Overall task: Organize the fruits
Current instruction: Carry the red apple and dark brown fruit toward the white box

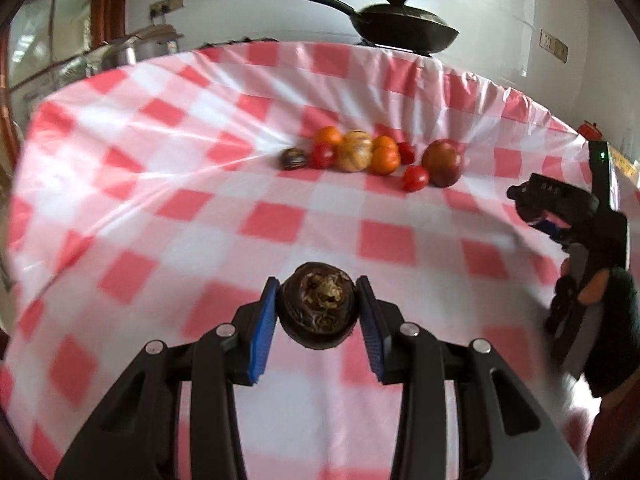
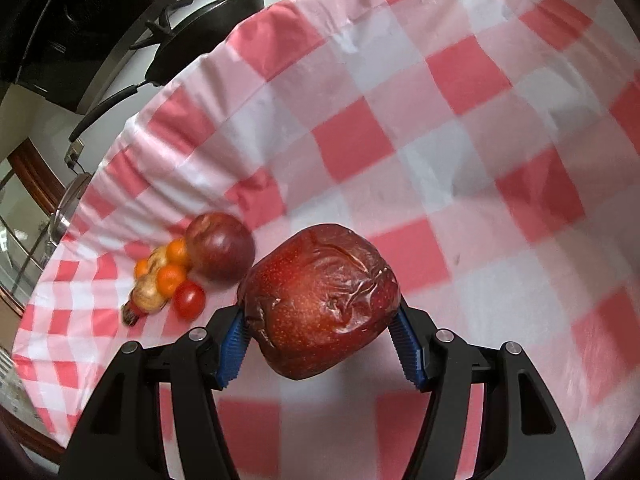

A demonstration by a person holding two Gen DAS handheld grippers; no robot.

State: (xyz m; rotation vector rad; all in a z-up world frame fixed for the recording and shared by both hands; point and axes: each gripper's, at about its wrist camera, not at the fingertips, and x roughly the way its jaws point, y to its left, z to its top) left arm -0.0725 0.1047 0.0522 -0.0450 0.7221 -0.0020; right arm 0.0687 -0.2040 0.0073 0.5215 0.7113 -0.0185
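The left tongs grip a small dark fruit between blue pads, above the checked counter. The right tongs clamp a wrinkled red apple. Farther off lies a row of fruit: tomatoes, oranges, another apple.

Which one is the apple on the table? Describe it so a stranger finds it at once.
Start at the checked tablecloth and find the fruit cluster near its far edge, in front of the pan. The apple sits at the cluster's right end, beside a tomato. It is the biggest piece there, dark red, unlike the small oranges and tomatoes.
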